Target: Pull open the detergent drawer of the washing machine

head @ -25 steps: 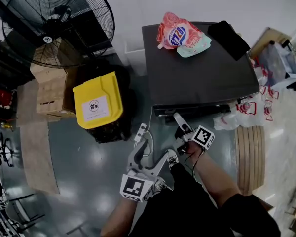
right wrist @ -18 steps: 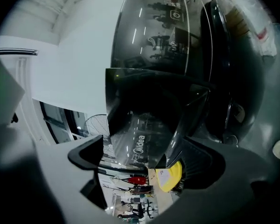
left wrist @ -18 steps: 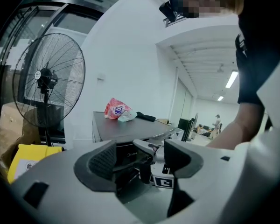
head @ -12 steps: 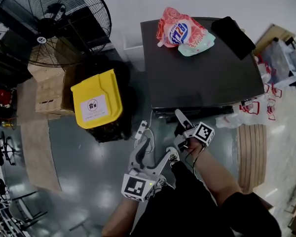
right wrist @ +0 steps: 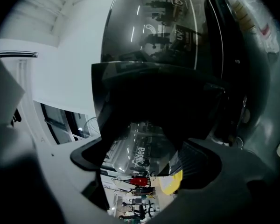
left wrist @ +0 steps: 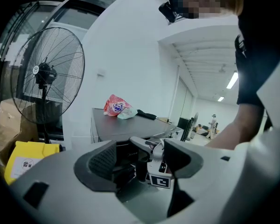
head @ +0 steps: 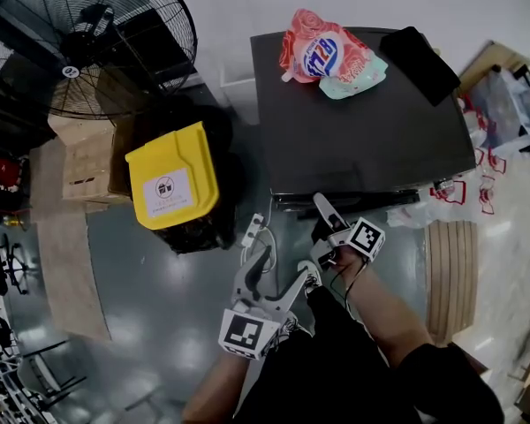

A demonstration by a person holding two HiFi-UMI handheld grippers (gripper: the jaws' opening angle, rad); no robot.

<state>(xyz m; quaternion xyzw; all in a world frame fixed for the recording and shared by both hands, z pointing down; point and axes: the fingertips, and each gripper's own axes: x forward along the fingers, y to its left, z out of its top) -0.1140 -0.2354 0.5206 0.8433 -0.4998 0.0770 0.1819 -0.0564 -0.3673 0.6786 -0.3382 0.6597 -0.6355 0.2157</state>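
The dark washing machine (head: pixel 362 122) stands ahead; its front shows from above only as a thin dark strip (head: pixel 291 200), and I cannot pick out the detergent drawer there. My right gripper (head: pixel 321 230) reaches up to that front at its upper left. Its jaws are closing from wide apart. In the right gripper view (right wrist: pixel 144 164) the glossy black front panel (right wrist: pixel 149 101) fills the gap between them, and no pad visibly presses on it. My left gripper (head: pixel 287 268) hangs lower and further back, open and empty. The left gripper view (left wrist: pixel 142 160) looks past its jaws at the right gripper and the machine's top (left wrist: pixel 126 125).
A pink detergent pouch (head: pixel 322 56) and a black item (head: pixel 420 64) lie on the machine. A yellow-lidded bin (head: pixel 170 179) stands close to its left, with a big fan (head: pixel 88 42) and cardboard boxes (head: pixel 88 162) behind. A power strip (head: pixel 252 234) lies on the floor; plastic bags (head: pixel 446 193) lie to the right.
Both grippers have crept slightly closer to the machine's front and a touch lower. Nothing has been gripped or moved.
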